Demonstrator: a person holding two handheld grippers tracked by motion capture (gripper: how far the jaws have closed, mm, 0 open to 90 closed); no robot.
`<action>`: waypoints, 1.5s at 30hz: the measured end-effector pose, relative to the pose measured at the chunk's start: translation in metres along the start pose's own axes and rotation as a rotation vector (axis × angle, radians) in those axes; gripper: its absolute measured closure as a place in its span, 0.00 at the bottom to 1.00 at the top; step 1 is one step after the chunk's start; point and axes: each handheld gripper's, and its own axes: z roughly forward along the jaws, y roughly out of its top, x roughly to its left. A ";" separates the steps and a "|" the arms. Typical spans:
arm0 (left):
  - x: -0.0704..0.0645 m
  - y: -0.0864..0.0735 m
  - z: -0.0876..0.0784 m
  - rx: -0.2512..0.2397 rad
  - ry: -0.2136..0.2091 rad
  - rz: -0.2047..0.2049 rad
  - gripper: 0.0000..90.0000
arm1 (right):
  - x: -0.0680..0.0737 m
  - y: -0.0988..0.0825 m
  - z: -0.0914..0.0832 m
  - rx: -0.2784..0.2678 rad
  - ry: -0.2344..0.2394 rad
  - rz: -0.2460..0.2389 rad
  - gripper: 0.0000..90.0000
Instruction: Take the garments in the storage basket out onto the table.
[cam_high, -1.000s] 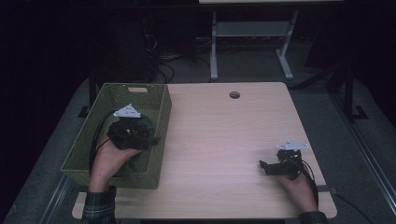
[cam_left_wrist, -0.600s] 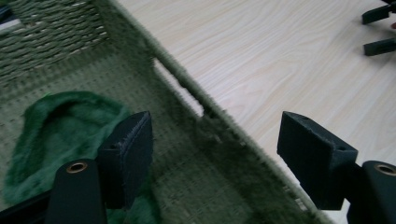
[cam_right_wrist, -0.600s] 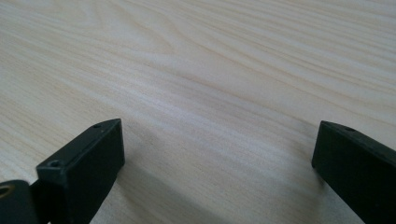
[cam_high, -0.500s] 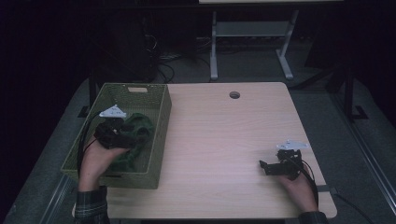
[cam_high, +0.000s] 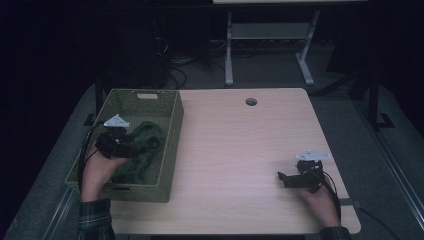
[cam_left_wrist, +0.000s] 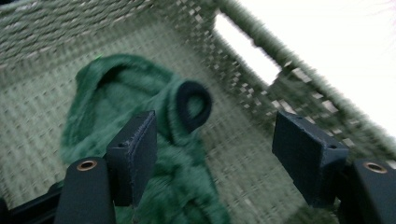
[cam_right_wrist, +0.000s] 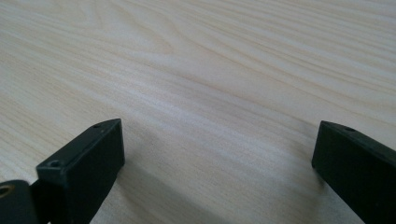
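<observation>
Green fleece cloth with a dark ring patch is now lying released on the floor of the woven olive basket at the desk's left edge. The left gripper, drawn back toward the basket's near-left side over the last second, is spread wide above it. The right gripper has stayed parked by the near-right corner, jaws parted, nothing held. A deposit appears finished.

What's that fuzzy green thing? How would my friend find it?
Look at the left end of the wooden table, where a woven basket sits. Inside lies a crumpled cloth: soft, dark green, with a black ring on it.
</observation>
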 end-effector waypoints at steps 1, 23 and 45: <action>0.002 -0.001 0.001 0.004 0.004 -0.001 0.34 | 0.000 0.000 0.000 0.000 0.000 0.000 0.02; 0.031 -0.025 0.026 0.138 0.081 -0.042 0.34 | 0.000 0.000 0.000 0.000 0.000 0.000 0.02; 0.037 -0.033 0.046 0.286 0.032 -0.118 0.59 | 0.000 0.000 0.000 0.000 0.000 0.000 0.02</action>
